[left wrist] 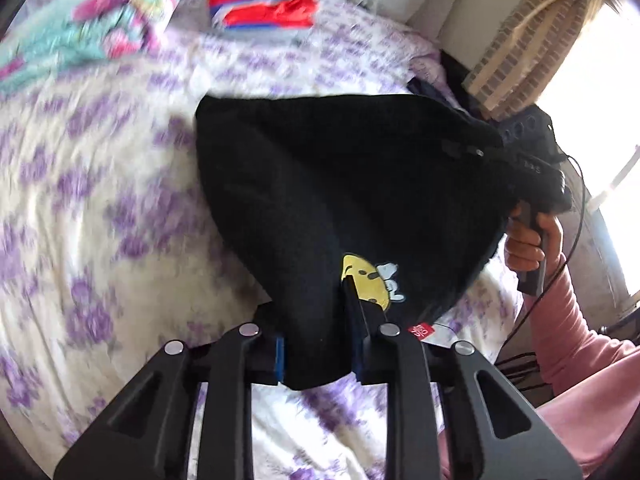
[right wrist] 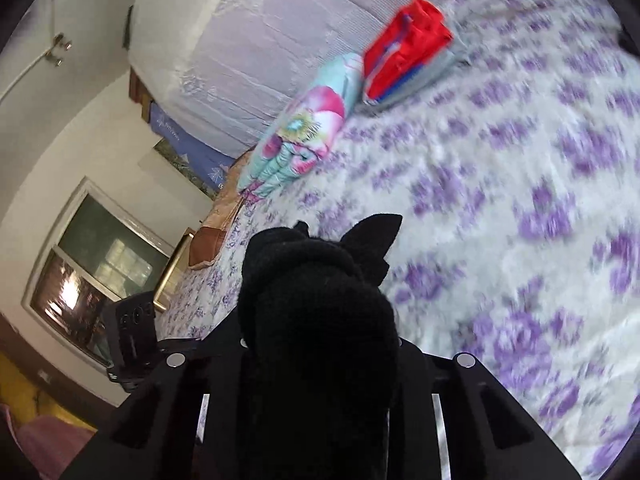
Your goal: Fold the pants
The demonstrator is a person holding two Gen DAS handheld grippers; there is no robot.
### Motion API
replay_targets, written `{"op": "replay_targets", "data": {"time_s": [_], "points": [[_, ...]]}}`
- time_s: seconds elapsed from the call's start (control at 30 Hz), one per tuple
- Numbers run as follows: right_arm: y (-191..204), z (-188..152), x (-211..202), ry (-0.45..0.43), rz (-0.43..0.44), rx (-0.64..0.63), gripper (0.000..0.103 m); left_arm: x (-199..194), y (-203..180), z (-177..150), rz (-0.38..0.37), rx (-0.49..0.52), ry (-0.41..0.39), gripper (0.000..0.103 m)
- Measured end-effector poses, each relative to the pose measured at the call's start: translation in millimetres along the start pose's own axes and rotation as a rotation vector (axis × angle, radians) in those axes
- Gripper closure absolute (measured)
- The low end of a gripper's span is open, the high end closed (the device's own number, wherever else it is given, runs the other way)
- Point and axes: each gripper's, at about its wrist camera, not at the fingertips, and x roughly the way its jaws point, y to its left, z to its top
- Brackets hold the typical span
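Pants (left wrist: 340,184), black and fleecy, hang bunched at frame centre above the floral bed (left wrist: 100,200), pinched by the left hand-held gripper (left wrist: 320,308) and right hand-held gripper (right wrist: 320,344); folding looks barely begun, nothing laid flat yet

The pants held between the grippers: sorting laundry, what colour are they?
Black fleecy pants, with a yellow smiley patch; left wrist view.
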Motion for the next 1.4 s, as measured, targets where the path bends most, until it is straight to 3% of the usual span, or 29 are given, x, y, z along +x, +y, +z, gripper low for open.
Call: {"op": "replay_targets", "data": {"time_s": [0.13, 0.27, 0.37, 0.4, 0.43, 0.47, 0.5, 0.53, 0.57, 0.63, 0.67, 0.7, 0.77, 0.93, 1.07, 1.17, 1.27, 1.4], "points": [[16, 38, -6, -0.051, -0.016, -0.066, 0.078, -7, -16, 25, 0.059, 0.070, -0.064, 0.082], [26, 95, -1, -0.103, -0.061, -0.163, 0.078, -11, -16, 79, 0.118, 0.112, -0.170, 0.082], [4, 138, 20, -0.115, -0.107, -0.159, 0.077, 8, -7, 112, 0.168, 0.139, -0.203, 0.081], [-10, 149, 31, -0.104, -0.122, -0.145, 0.068, 21, 0, 120, 0.187, 0.138, -0.202, 0.081], [-32, 158, 46, -0.081, -0.158, -0.125, 0.056, 36, 10, 125, 0.205, 0.124, -0.196, 0.072], [-53, 160, 62, -0.064, -0.240, -0.108, 0.047, 59, 21, 128, 0.256, 0.113, -0.181, 0.045], [-75, 158, 75, -0.053, -0.351, -0.082, 0.037, 85, 34, 126, 0.342, 0.083, -0.147, 0.032], [-102, 152, 89, -0.019, -0.470, -0.026, 0.037, 100, 44, 123, 0.403, 0.056, -0.112, 0.022], [-121, 144, 95, 0.010, -0.505, 0.035, 0.037, 116, 56, 116, 0.409, 0.021, -0.049, 0.022], [-126, 129, 76, -0.082, -0.409, 0.096, 0.035, 99, 56, 117, 0.371, 0.000, -0.070, 0.018], [-120, 124, 66, -0.104, -0.404, 0.110, 0.033, 88, 54, 118, 0.381, 0.000, -0.094, 0.007], [-113, 121, 57, -0.125, -0.406, 0.117, 0.029, 72, 49, 119, 0.409, -0.007, -0.145, 0.004], [-86, 111, 33, -0.188, -0.420, 0.100, 0.025, 49, 39, 119, 0.433, -0.020, -0.222, 0.004], [0, 76, -4, -0.302, -0.480, -0.073, 0.011, 20, 3, 117, 0.475, -0.022, -0.291, 0.004], [29, 47, -3, -0.376, -0.518, -0.123, 0.010, 29, -13, 106, 0.489, -0.085, -0.304, 0.004], [30, 23, 7, -0.391, -0.553, -0.151, 0.009, 48, -11, 95, 0.445, -0.140, -0.294, 0.004], [17, 5, 25, -0.320, -0.645, -0.136, 0.009, 64, -6, 92, 0.459, -0.171, -0.230, 0.004], [16, -7, 46, -0.187, -0.693, -0.178, 0.004, 67, -11, 85, 0.534, -0.135, -0.247, 0.004]]}}
